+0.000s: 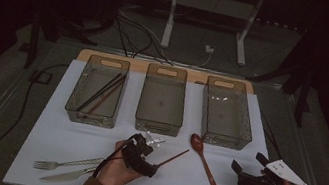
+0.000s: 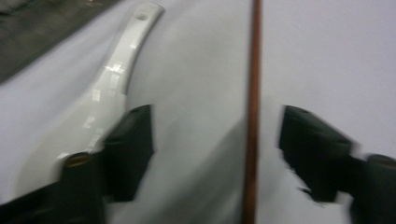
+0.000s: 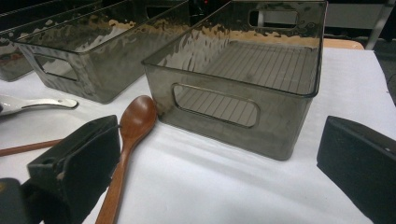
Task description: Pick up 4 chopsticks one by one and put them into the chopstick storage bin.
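Observation:
A thin brown chopstick (image 1: pixel 173 158) lies on the white mat (image 1: pixel 93 141) in front of the middle bin. My left gripper (image 1: pixel 149 158) is low over its near end. In the left gripper view the chopstick (image 2: pixel 252 93) runs between the two black jaws; the pads stand apart from it and the left gripper (image 2: pixel 217 114) is open. A white spoon (image 2: pixel 116 79) lies just outside the left jaw. A brown wooden spoon (image 1: pixel 202 157) lies between my hands. My right gripper (image 1: pixel 248 163) hovers open and holds nothing; its view has the wooden spoon (image 3: pixel 135 121) beside its left jaw.
Three clear grey bins stand in a row at the back: the left bin (image 1: pixel 96 91) holds dark chopsticks, while the middle bin (image 1: pixel 162 101) and right bin (image 1: pixel 227 114) look bare. A fork (image 1: pixel 62 162) and a knife (image 1: pixel 66 174) lie at the front left.

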The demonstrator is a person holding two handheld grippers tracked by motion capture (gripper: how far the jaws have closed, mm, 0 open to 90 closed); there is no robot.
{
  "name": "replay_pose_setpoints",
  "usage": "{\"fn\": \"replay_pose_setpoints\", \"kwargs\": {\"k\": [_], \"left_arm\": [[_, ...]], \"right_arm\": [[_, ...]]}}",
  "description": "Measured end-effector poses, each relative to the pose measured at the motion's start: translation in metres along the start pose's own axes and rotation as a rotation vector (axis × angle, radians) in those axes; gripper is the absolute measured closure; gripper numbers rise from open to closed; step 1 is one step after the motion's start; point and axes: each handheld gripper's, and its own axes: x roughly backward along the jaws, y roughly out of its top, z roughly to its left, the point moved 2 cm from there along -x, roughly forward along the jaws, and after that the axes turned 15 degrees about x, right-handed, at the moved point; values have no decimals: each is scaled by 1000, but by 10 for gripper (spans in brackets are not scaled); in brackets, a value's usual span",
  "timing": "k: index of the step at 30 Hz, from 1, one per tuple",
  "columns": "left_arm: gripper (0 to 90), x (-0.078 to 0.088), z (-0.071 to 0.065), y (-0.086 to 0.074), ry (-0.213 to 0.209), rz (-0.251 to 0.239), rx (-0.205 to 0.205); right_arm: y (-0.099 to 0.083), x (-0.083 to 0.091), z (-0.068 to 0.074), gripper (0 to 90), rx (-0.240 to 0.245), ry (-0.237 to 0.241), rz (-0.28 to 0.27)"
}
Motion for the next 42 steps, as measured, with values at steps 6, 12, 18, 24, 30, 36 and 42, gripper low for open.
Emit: {"fn": "replay_pose_setpoints", "kwargs": {"k": [6, 12, 18, 24, 30, 36, 42], "left_arm": [[627, -2, -5, -4, -47, 34, -49], [757, -5, -9, -5, -13, 55, -80], [855, -5, -7, -3, -1, 59, -80], [854, -6, -10, -4, 21, 55, -101], [864, -5, -8, -4, 6, 52, -113], [865, -1, -3, 1, 3, 36, -93], [865, 12, 1, 7, -5, -5, -73]], "right_arm": [[0, 0, 0, 0, 3, -1, 0], [0, 0, 0, 0, 1, 0, 1], [0, 0, 0, 0, 0, 0, -1], [0, -1, 1, 0, 2, 3, 2], [0, -1, 1, 0, 2, 3, 2], [0, -1, 0, 0, -1, 2, 2], [0, -1, 0, 0, 2, 2, 2]]}}
